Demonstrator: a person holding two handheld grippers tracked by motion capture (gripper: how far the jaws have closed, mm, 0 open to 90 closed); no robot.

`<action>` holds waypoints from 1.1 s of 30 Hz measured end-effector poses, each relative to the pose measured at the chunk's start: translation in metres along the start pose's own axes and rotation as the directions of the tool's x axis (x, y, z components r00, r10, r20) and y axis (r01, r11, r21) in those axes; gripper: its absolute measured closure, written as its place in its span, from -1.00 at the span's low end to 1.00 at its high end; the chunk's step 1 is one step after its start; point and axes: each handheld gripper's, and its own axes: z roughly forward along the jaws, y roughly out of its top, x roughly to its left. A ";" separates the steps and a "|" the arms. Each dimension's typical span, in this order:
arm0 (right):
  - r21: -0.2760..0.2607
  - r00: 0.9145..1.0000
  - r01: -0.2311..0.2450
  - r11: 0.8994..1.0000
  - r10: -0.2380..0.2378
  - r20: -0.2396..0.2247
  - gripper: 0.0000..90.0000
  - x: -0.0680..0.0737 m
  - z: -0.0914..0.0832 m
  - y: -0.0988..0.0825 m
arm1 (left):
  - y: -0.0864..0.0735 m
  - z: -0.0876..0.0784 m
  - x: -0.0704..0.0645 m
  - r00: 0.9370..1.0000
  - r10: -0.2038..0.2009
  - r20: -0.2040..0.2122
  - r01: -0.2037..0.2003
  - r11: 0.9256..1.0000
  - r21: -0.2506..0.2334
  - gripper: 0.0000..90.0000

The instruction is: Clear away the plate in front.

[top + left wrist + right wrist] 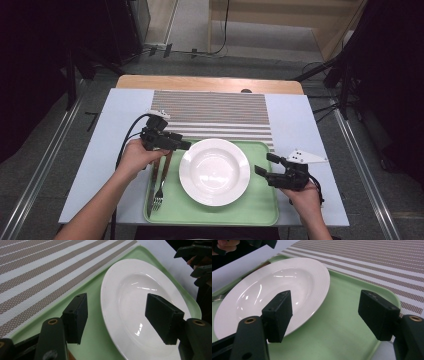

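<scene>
In the high view, a white plate [214, 171] is sitting in the middle of a green tray [260, 210], which is lying on the near part of the bench [105, 150] with its far edge over a striped mat [212, 112]; a fork [159, 192] and what looks like a knife [152, 187] are lying side by side along the tray's left edge, just beside the plate, as in a place setting. The left tool [186, 145] is hovering over the handles of that cutlery with its jaws spread wide and nothing between them, which reads as a hand that is done with the cutlery. The right tool [265, 165] is waiting just off the plate's right rim, also wide and empty. In the left gripper view, the left tool [117, 315] is pointing across the plate [130, 290], its pads [77, 312] standing apart over the tray [92, 345] and the plate's near rim, touching neither. In the right gripper view, the right tool [325, 315] is framing the plate's [274, 287] rim and the bare tray [342, 322] floor, jaws wide, probably placed to steady or take the plate from that side; the fork's tines [217, 298] are peeking in at the left.
</scene>
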 end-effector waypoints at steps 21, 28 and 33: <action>0.009 1.000 0.007 1.000 -0.007 -0.010 -0.41 0.001 0.002 0.000 | -0.037 -0.033 0.015 0.999 -0.027 -0.032 0.025 0.997 -0.073 -0.22; 0.014 1.000 0.007 1.000 -0.007 -0.012 -0.41 0.001 0.002 0.000 | -0.045 -0.033 0.013 0.998 -0.019 -0.054 0.015 0.997 -0.080 -0.22; 0.012 1.000 0.013 1.000 -0.013 -0.017 -0.41 0.001 0.003 0.000 | -0.051 -0.034 0.012 0.998 -0.009 -0.069 0.004 0.997 -0.078 -0.22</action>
